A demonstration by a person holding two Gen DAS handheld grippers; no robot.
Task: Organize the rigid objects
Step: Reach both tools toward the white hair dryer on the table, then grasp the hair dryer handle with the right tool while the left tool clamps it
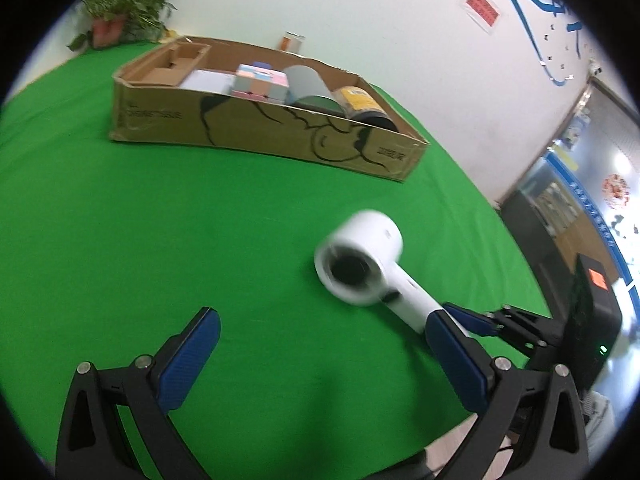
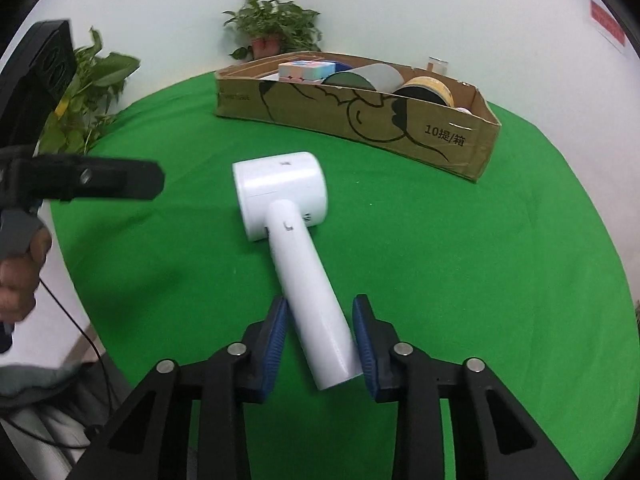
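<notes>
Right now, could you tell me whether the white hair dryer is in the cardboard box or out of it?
Out. The white hair dryer lies on the green cloth, in front of the cardboard box.

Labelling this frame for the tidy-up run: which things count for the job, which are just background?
Job:
- white hair dryer, handle between the right gripper jaws
- cardboard box holding a pastel block and two cans
- left gripper, jaws open, nothing in them

Background:
- potted plant
- green cloth
- red wall notice
</notes>
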